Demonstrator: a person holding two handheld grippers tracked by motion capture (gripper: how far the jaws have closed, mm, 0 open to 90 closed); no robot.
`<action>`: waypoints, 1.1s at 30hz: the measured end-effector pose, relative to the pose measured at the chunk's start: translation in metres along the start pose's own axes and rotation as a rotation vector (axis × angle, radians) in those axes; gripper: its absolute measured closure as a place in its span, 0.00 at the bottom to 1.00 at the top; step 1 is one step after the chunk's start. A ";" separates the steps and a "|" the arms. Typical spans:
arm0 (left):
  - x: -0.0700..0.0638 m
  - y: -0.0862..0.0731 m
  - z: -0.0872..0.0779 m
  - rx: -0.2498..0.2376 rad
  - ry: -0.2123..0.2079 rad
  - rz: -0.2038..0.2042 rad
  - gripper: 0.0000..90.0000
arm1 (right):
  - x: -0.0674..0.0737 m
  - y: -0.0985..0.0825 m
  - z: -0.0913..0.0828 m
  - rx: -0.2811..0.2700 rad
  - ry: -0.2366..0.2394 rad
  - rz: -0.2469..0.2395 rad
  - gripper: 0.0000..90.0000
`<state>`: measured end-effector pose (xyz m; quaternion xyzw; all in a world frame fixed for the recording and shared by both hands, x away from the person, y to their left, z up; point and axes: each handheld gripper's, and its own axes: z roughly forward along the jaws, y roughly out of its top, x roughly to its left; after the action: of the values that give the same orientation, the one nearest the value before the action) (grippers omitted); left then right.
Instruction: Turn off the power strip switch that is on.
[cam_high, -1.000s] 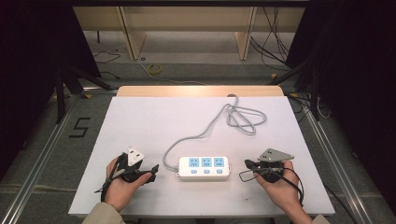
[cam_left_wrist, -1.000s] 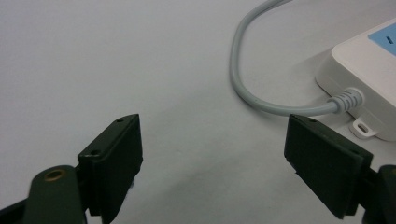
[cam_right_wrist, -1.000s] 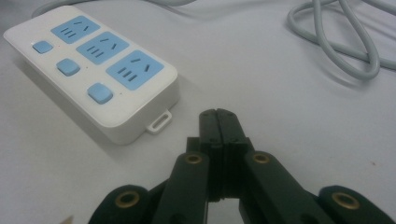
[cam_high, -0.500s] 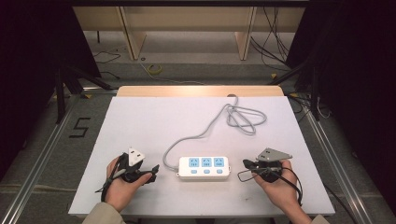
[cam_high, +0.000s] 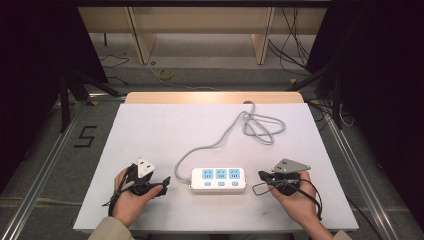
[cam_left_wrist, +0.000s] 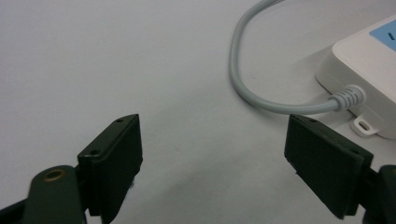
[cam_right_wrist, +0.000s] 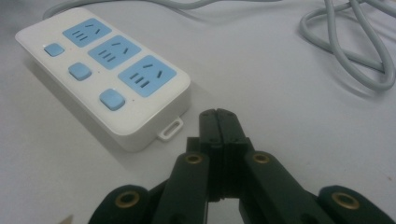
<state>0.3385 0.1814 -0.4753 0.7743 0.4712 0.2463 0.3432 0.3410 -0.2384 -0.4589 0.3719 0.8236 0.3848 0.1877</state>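
So the power strip (cam_high: 218, 180) sits near your edge of the table (cam_high: 150, 130), right between your two hands; it's a white, glossy plastic block with rounded corners, three blue socket faces in a row and three blue square buttons along the side nearest you; its long axis runs left to right across the table, sockets facing up. The grey cable (cam_high: 220, 137) leaves its left end, curves away from you and ends in a loose loop toward the far right of the table; it looks smooth and rubbery with a ribbed strain relief at the strip.

Your left hand (cam_high: 127, 200) rests on the table just left of the strip, palm cupping the left gripper (cam_high: 162, 182), which points right toward the strip; its jaws are spread wide with nothing between them, flat black pads showing in the left gripper view. Your right hand (cam_high: 295, 197) lies just right of the strip holding the right gripper (cam_high: 261, 176), pointing left at it; those jaws are pressed together on nothing, tips close to the strip's small mounting tab (cam_right_wrist: 170, 128).

The tabletop is matte white.
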 end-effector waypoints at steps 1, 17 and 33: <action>0.000 0.000 0.000 0.000 0.000 0.001 0.21 | 0.000 0.000 0.000 -0.001 0.000 -0.001 1.00; 0.000 0.000 0.000 0.003 -0.002 0.004 0.21 | 0.004 0.003 0.002 0.000 0.009 -0.009 1.00; -0.001 0.000 0.001 0.004 -0.003 0.005 0.21 | 0.007 0.005 0.004 -0.001 0.016 -0.024 1.00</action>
<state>0.3386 0.1804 -0.4755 0.7764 0.4693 0.2453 0.3417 0.3412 -0.2284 -0.4578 0.3586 0.8294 0.3859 0.1858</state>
